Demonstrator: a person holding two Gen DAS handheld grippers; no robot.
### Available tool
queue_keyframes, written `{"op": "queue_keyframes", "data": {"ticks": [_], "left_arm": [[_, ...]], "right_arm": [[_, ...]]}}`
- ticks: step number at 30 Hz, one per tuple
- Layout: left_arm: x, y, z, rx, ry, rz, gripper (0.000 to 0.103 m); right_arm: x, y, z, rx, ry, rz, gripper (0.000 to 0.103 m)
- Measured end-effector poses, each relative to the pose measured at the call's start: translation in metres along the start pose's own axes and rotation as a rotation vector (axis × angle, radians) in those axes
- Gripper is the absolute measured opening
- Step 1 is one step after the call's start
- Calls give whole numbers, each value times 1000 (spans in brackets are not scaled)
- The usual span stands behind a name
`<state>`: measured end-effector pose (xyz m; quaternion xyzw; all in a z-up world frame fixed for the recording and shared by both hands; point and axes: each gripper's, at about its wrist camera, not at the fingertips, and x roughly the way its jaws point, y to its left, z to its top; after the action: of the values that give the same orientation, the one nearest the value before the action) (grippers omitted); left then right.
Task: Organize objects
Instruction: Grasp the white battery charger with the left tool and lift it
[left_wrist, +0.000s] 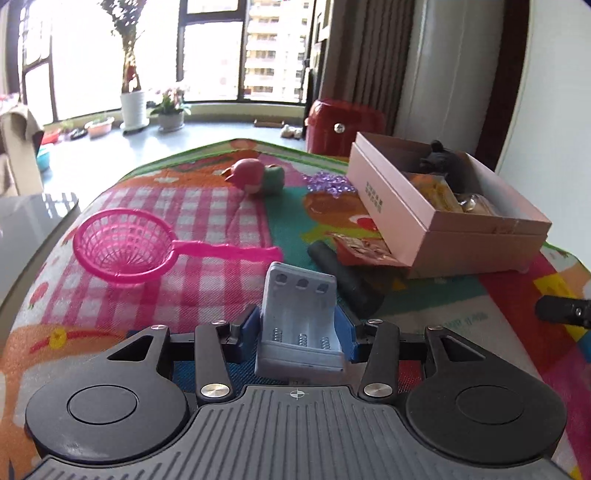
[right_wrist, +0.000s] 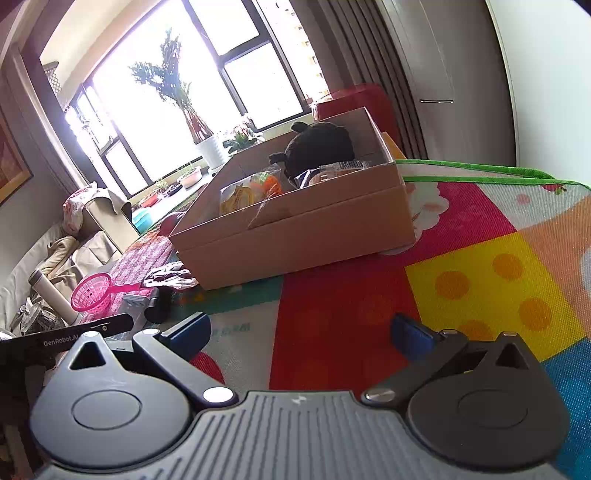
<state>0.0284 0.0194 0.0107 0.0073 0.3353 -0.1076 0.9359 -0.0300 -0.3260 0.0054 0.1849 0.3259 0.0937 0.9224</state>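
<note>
left tool (left_wrist: 301, 328) clamped on grey battery holder (left_wrist: 300, 314), lifted over play mat (left_wrist: 166, 302) near edge. right tool (right_wrist: 301, 334) open, empty. carry holder level, clear the near wall of pink box (left_wrist: 436, 206), release inside low.

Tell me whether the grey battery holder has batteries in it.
Empty: the grey battery holder shows three bare slots with exposed springs.

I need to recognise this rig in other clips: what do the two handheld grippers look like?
Both match: left gripper and right gripper have a grey ribbed body, black linkage arms with silver screws, round black discs and blue finger pads. White "GenRobot.AI" lettering marks one side.
</note>
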Motion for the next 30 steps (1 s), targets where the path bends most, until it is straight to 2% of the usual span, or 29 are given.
{"op": "queue_keyframes", "data": {"ticks": [2, 4, 10, 14, 17, 20, 22, 24, 26, 28, 29, 30], "left_arm": [[6, -7, -4, 54, 23, -2, 56], [7, -15, -11, 125, 2, 14, 56], [10, -10, -10, 101, 11, 4, 57], [7, -8, -8, 29, 17, 16, 53], [-2, -6, -15, 22, 7, 3, 53], [-17, 4, -28, 12, -10, 5, 53], [-27, 19, -34, -30, -19, 9, 53], [-35, 35, -38, -80, -29, 10, 53], [-40, 50, -42, -126, -48, 9, 53], [-42, 62, -46, -190, -69, -23, 53], [-43, 65, -47, -206, -76, -32, 53], [-43, 65, -47, -212, -82, -34, 53]], "right_arm": [[0, 0, 0, -1, 0, -1, 103], [0, 0, 0, -1, 0, 0, 103], [0, 0, 0, 0, 0, 0, 103], [1, 2, 0, -6, 3, -8, 103], [4, 8, -1, -40, 10, -35, 103], [9, 17, -1, -92, 30, -81, 103], [15, 28, -1, -156, 54, -116, 103], [20, 41, -2, -220, 91, -76, 103], [27, 56, -2, -232, 132, -22, 103], [38, 76, 1, -249, 177, 24, 103], [45, 88, 3, -273, 191, 35, 100], [53, 101, 4, -310, 201, 37, 90]]}}
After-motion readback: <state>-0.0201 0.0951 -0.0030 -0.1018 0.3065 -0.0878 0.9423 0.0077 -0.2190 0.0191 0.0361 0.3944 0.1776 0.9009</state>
